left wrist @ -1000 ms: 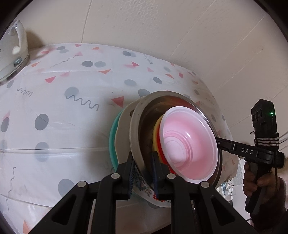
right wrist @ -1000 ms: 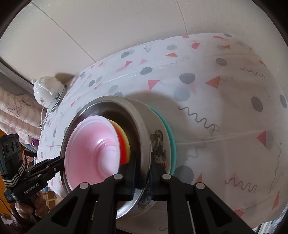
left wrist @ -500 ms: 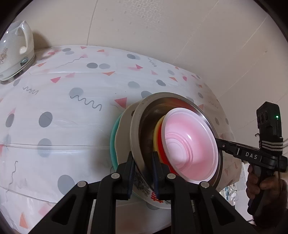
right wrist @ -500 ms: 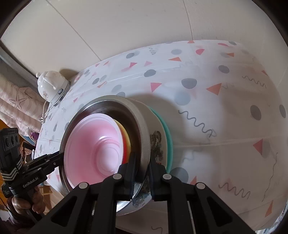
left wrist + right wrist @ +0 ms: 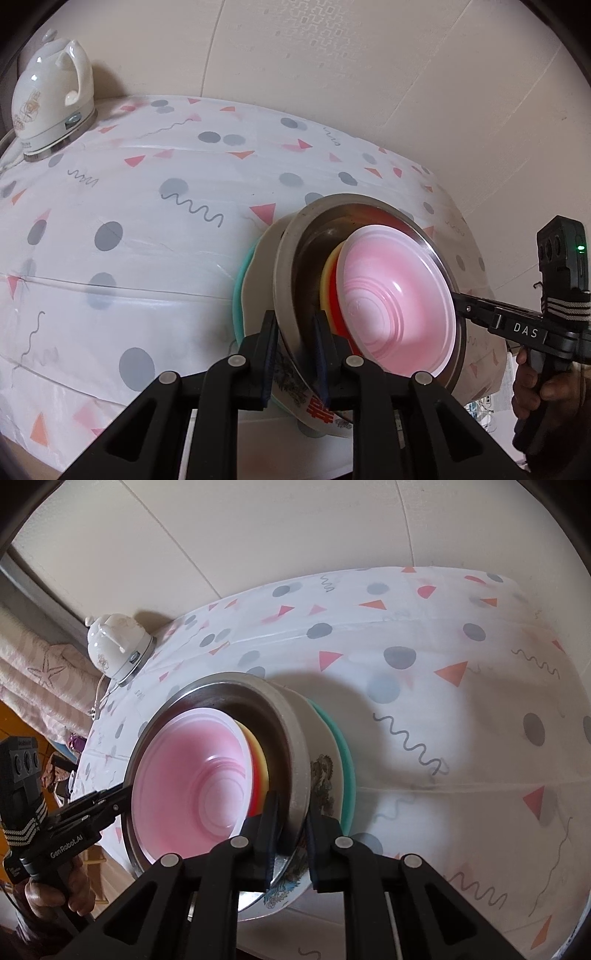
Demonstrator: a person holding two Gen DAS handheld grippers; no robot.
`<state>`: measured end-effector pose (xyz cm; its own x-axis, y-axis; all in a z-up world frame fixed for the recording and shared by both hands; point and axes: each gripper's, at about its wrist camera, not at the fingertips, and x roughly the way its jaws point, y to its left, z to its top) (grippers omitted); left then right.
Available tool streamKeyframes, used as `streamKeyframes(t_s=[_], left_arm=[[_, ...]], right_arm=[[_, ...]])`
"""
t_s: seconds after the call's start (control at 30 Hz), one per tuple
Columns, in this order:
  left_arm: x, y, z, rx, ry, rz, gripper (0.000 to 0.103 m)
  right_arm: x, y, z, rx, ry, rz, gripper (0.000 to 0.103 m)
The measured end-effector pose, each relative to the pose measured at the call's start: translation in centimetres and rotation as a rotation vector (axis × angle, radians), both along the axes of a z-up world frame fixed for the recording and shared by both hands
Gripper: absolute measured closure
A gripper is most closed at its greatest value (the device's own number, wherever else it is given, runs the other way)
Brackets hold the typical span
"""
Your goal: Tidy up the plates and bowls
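A stack of dishes sits between both grippers over the patterned tablecloth [image 5: 147, 258]. A teal plate [image 5: 238, 295] [image 5: 347, 760] lies lowest, then a white printed bowl [image 5: 264, 258] [image 5: 321, 764], then a steel bowl [image 5: 295, 258] [image 5: 291, 738]. Inside it are yellow, red and pink bowls [image 5: 391, 302] [image 5: 192, 775]. My left gripper [image 5: 293, 325] [image 5: 125, 794] pinches the steel bowl's rim, its jaws just opening with the rim still between the pads. My right gripper [image 5: 291, 805] [image 5: 456, 301] is shut on the opposite rim. Whether the stack rests on the cloth is unclear.
A white electric kettle [image 5: 51, 99] [image 5: 114, 646] stands at the table's far corner by the beige wall. The table edge falls away close below the stack. A striped pink fabric [image 5: 37, 672] lies beyond the kettle. Hands hold both gripper handles.
Both views have tilted slightly, so the kettle and wall show more. The stack keeps its place between the two grippers, rim still pinched on both sides.
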<state>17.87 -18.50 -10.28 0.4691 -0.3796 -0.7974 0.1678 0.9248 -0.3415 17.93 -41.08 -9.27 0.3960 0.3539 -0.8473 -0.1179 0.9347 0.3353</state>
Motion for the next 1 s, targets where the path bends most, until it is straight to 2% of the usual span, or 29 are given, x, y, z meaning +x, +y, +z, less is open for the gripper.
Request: streamKeyframes(t_s=[0.17, 0.3, 0.47, 0.63, 1.0], left_arm=[[0.3, 0.2, -0.2, -0.007, -0.001, -0.035, 0.083], [0.5, 0.5, -0.2, -0.010, 0.009, -0.058, 0.078], [0.8, 0.5, -0.1, 0.002, 0.009, -0.088, 0.077], [0.9, 0.6, 0.2, 0.012, -0.006, -0.106, 0.076], [0.2, 1.5, 1.0, 0.026, -0.062, -0.117, 0.073]], right_arm=[[-0.4, 0.1, 0.0, 0.000, -0.006, -0.050, 0.090], [-0.6, 0.5, 0.2, -0.028, 0.009, -0.083, 0.090], [-0.8, 0.9, 0.2, -0.060, 0.015, -0.144, 0.085], [-1.4, 0.7, 1.2, -0.059, -0.028, -0.235, 0.075], [-4.0, 1.8, 3.0, -0.114, -0.128, -0.368, 0.070]])
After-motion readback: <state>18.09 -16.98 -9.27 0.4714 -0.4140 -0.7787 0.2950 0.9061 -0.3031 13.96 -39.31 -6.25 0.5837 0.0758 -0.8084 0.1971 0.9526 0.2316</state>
